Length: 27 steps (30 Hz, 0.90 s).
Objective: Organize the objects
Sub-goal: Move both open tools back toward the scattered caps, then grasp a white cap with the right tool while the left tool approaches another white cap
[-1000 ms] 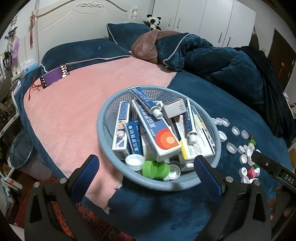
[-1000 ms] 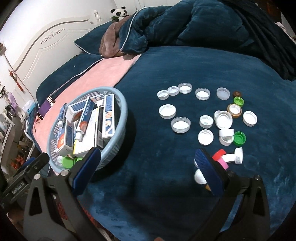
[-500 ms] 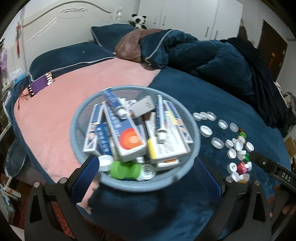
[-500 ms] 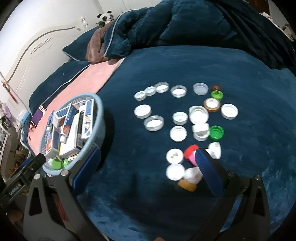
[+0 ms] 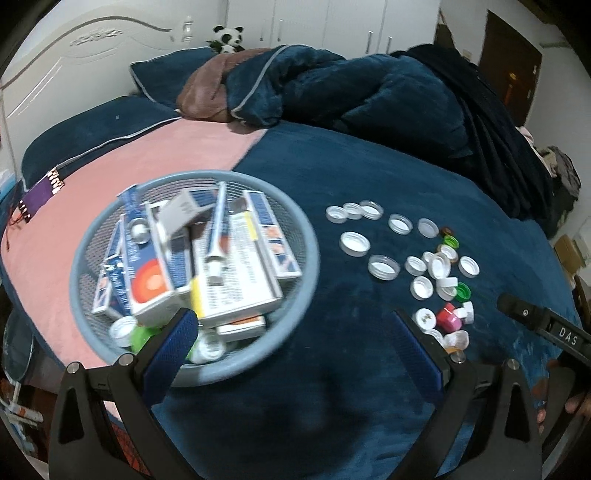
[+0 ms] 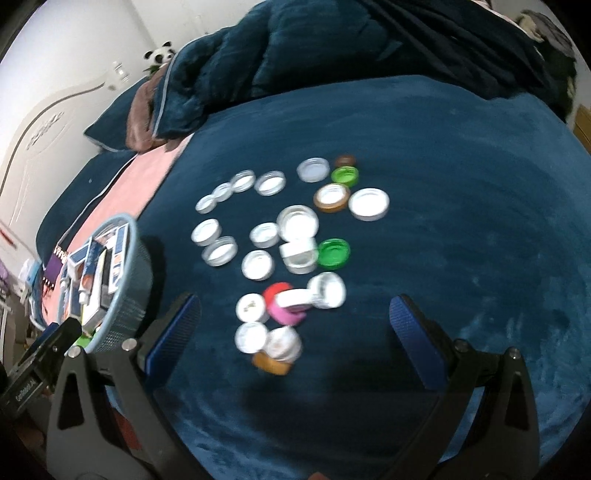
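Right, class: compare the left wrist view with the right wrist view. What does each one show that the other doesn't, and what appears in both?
Only the left wrist view looks down into the basket, showing the boxes, tubes and the green cap at its bottom, plus white wardrobe doors behind the bed.

Only the right wrist view shows the basket's mesh side wall and the orange cap in full.

Both share the scattered bottle caps on the blue blanket, the panda toy, and open, empty jaws.

Right tongs (image 6: pixel 293 325) spread wide, empty, above bottle caps (image 6: pixel 291 229) scattered on dark-blue bed cover (image 6: pixel 461 221), w/ blue mesh basket (image 6: pixel 127 310) of boxes at left.
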Tool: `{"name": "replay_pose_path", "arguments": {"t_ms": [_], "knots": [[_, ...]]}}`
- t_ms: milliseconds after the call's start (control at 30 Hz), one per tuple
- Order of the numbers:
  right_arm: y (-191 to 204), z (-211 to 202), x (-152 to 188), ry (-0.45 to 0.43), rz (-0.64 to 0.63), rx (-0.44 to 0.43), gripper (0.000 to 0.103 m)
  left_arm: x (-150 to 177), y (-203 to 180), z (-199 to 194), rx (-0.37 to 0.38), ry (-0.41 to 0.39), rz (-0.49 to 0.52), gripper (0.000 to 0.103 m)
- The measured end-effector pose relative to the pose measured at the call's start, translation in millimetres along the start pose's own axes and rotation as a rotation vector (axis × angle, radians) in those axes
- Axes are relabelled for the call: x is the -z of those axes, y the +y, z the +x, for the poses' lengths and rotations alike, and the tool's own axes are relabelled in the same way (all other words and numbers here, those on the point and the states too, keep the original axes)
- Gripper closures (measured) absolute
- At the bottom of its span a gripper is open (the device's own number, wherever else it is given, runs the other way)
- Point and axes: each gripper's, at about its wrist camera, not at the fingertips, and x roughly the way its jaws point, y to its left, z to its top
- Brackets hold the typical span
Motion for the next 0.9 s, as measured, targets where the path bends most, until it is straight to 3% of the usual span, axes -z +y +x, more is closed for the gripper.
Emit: {"name": "replay_pose_path", "arguments": {"t_ms": [533,900], "knots": [[-61.2,12.1,4.9,0.034,0.096,0.09,0.0,3.1,-45.8,32.2,0.05,0.068,0.068,0.001],[-50.5,32.7,8.4,0.044,0.098,-0.081,0.004,11.0,-56.5,61.7,0.068,0.129,0.074,0.001]]}}
